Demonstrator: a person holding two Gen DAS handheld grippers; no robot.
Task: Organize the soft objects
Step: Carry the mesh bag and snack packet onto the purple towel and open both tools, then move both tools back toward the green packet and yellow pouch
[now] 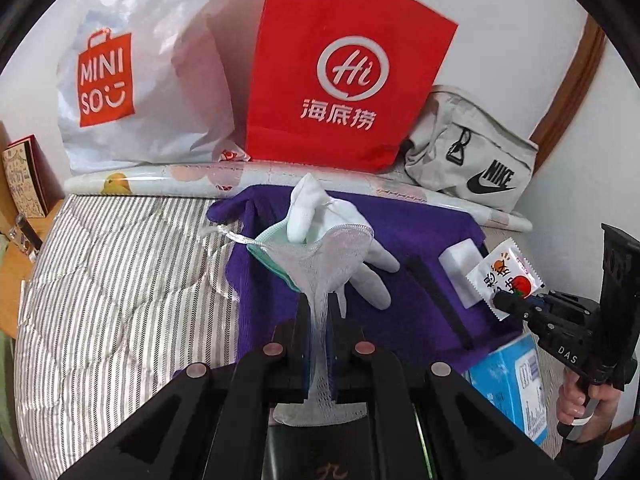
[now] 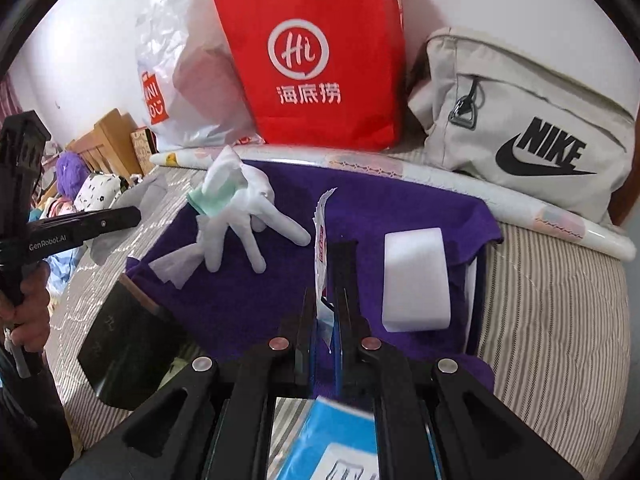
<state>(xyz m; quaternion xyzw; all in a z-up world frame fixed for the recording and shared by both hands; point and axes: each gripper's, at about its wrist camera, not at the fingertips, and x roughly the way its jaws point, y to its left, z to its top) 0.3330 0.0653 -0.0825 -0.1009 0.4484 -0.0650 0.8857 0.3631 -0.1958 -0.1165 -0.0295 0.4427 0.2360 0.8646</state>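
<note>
Mesh pouch (image 1: 320, 264), 1, hangs pinched in the closed left gripper (image 1: 319, 320), 1 white glove (image 1: 316, 208) poking from its mouth ahead of the jaws. Right gripper (image 2: 325, 300) is clamped on 1 sachet (image 2: 322, 240); 1 white sponge (image 2: 416, 280) lies right of them, on 1 purple cloth (image 2: 360, 208).

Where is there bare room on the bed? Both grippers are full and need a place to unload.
Free: striped quilt left of the purple cloth, and striped quilt right of it, below the Nike bag. Crowded: the cloth, with white gloves and sponge.
</note>
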